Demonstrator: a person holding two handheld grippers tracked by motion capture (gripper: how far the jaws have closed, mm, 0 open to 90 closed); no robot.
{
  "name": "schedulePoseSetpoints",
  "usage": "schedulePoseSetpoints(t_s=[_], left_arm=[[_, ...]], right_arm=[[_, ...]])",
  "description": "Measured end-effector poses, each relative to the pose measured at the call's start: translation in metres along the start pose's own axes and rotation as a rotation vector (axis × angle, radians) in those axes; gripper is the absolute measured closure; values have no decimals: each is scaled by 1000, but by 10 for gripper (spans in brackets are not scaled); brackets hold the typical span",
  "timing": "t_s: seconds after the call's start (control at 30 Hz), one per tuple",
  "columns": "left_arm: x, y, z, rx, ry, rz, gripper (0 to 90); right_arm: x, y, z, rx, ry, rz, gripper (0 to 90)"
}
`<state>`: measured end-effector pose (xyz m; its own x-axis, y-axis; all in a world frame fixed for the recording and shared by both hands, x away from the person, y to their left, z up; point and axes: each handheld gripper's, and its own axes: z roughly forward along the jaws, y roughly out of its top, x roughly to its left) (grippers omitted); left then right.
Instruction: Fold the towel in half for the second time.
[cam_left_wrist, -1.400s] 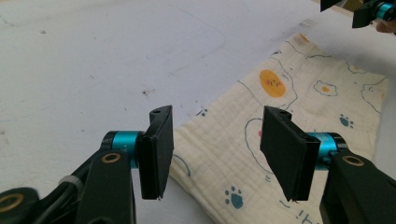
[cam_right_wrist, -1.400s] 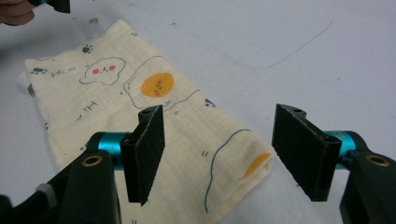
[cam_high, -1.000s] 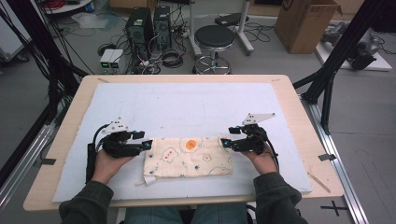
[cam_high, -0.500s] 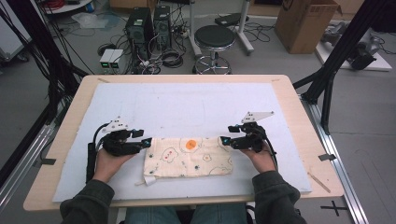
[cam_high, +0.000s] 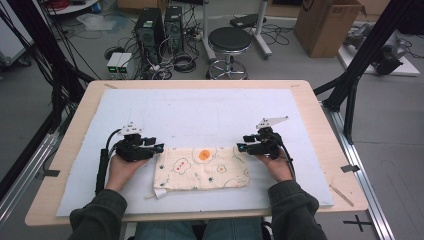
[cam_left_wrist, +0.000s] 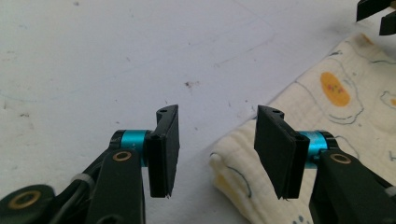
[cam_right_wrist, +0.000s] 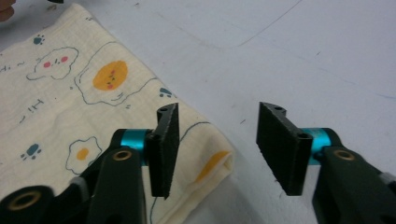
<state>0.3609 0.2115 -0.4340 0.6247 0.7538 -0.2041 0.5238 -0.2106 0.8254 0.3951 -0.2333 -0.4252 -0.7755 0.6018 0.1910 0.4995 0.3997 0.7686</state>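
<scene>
cloth (cam_high: 202, 168): cream, folded, egg prints; near corner hidden under right tongs.
left tongs (cam_left_wrist: 215, 149): half open, closing, empty.
right tongs (cam_right_wrist: 217, 149): same, straddling cloth's 3 o'clock corner.

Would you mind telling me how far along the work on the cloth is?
Done: the cloth lies folded in a flat strip on the mat. In hand: the left gripper and right gripper each straddle a far corner, jaws just closing in but pads not yet pressing. Left: grip both corners and make the next fold.
</scene>
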Motion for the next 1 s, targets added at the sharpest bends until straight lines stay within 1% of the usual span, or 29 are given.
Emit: schedulePoseSetpoints(t_s=[0.03, 0.1, 0.17, 0.23, 0.3, 0.33, 0.37, 0.47, 0.53, 0.57, 0.6, 0.63, 0.67, 0.73, 0.8, 0.87, 0.93, 1.0], left_arm=[[2, -1, 2, 8, -21, -16, 517], [3, -2, 3, 20, -32, -30, 535], [4, -2, 4, 33, -33, -24, 544], [4, -3, 6, 42, -35, -28, 546], [5, -3, 7, 51, -44, -37, 553], [5, -3, 8, 54, -51, -49, 554], [5, -4, 9, 57, -55, -51, 566], [4, -4, 11, 78, -56, -44, 605], [3, -5, 12, 88, -58, -42, 616], [3, -5, 13, 92, -56, -36, 633], [3, -5, 13, 95, -56, -36, 656], [3, -5, 13, 95, -57, -39, 672], [2, -6, 14, 99, -58, -37, 688], [1, -6, 15, 111, -57, -23, 746], [-1, -6, 15, 110, -62, -17, 797], [-2, -6, 14, 111, -53, -5, 828], [-4, -5, 12, 105, -51, -2, 843], [-4, -4, 10, 95, -46, 5, 848]], right_arm=[[-1, 0, 1, 3, 5, -2, 508], [-4, -2, 4, 20, 8, 2, 524], [-6, -3, 6, 34, 16, 12, 532], [-9, -5, 7, 38, 32, 24, 547], [-12, -7, 9, 39, 35, 34, 555], [-13, -7, 9, 42, 42, 39, 570], [-14, -9, 10, 48, 45, 45, 592], [-14, -10, 12, 66, 54, 41, 645], [-13, -10, 14, 78, 50, 29, 680], [-12, -9, 14, 87, 49, 25, 690], [-12, -9, 15, 82, 47, 15, 708], [-12, -9, 15, 89, 57, 18, 726], [-11, -9, 15, 88, 56, 15, 732], [-11, -9, 15, 93, 64, 12, 754], [-10, -9, 15, 97, 67, 6, 792], [-8, -8, 15, 104, 71, -5, 825], [-7, -8, 15, 109, 72, -14, 835], [-6, -7, 13, 113, 81, -13, 837]])
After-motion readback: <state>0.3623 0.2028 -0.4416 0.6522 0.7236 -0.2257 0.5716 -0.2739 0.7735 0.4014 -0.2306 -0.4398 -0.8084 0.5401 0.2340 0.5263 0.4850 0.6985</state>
